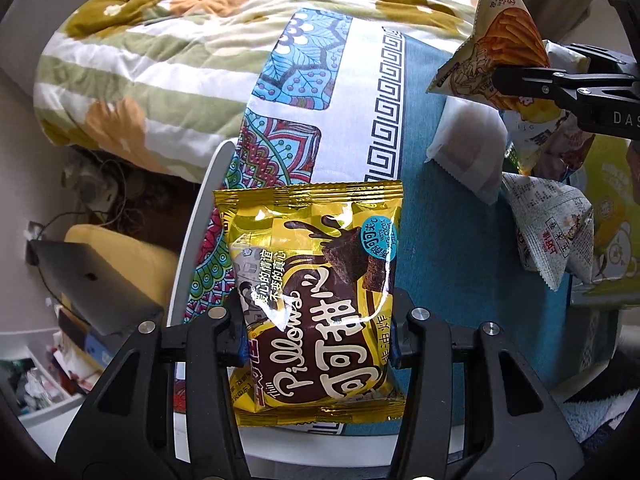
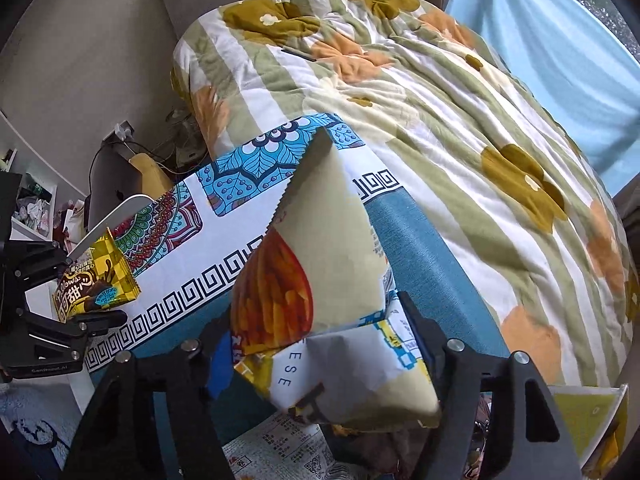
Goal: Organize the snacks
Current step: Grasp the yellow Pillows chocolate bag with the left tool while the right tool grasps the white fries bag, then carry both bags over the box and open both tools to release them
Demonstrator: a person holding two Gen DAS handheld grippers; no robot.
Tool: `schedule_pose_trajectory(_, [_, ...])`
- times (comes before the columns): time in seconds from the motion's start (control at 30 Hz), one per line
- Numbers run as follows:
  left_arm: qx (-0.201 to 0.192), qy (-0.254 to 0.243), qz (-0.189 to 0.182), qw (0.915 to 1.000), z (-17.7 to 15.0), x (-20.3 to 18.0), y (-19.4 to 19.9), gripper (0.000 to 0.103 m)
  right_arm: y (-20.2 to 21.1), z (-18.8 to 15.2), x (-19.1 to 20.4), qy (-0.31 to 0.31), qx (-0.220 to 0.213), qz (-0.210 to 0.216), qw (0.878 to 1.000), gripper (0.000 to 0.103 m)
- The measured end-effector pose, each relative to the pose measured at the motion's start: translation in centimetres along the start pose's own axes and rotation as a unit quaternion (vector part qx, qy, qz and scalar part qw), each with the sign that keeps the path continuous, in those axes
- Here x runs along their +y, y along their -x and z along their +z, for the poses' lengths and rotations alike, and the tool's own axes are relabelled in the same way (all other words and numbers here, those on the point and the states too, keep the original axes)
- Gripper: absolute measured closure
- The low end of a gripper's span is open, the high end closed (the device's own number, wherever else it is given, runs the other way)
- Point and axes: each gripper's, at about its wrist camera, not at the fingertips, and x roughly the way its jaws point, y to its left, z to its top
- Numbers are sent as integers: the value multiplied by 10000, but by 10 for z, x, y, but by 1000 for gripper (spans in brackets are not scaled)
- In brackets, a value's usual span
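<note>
My left gripper (image 1: 318, 336) is shut on a yellow and brown chocolate pillow snack packet (image 1: 316, 296), held above the patterned tablecloth (image 1: 360, 92). The same packet (image 2: 96, 280) and left gripper (image 2: 86, 300) show at the left of the right wrist view. My right gripper (image 2: 320, 336) is shut on a beige triangular packet printed with orange sticks (image 2: 320, 288), held up over the blue part of the cloth. That packet (image 1: 500, 40) and the right gripper (image 1: 520, 74) show at the top right of the left wrist view.
Several snack packets lie in a pile at the right: a white one (image 1: 468, 152), a grey printed one (image 1: 552, 232), a yellow-green bear bag (image 1: 616, 216). A flowered quilt (image 2: 440, 92) covers the bed behind. A white table edge (image 1: 200, 220), a laptop (image 1: 92, 280) and clutter are at the left.
</note>
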Motion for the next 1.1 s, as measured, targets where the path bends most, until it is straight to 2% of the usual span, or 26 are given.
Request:
schedule_pose_trajectory(0.2, [-355,-145,6,9993,11,2,36,60,38,2,2,-467,-423,-64,9980,40])
schedule_pose_trajectory(0.37, [-640,-368,-83,9972,23,1,68,60,83,-7,-2,-1051,-793,-54,9913,40])
schedule_pose_trajectory(0.53, [-1090,-788,-274,9905,32,-14,107,60,133,-30,-4,-1584,-1097,-383,9805,40])
schedule_pose_trajectory(0.7, [-1402,-1310,-557,9798,41,-44,136,60,180,-66,-14,-2301,-1264,-869,9610,40])
schedule_pose_trajectory(0.83, [-1570,-1713,-756,9697,44,-77,153,60,210,-100,-22,-2847,-1309,-1289,9408,40])
schedule_pose_trajectory(1.1, [-1742,-2163,-1119,9541,39,-165,171,60,256,-173,-45,-3632,-1445,-1761,9034,40])
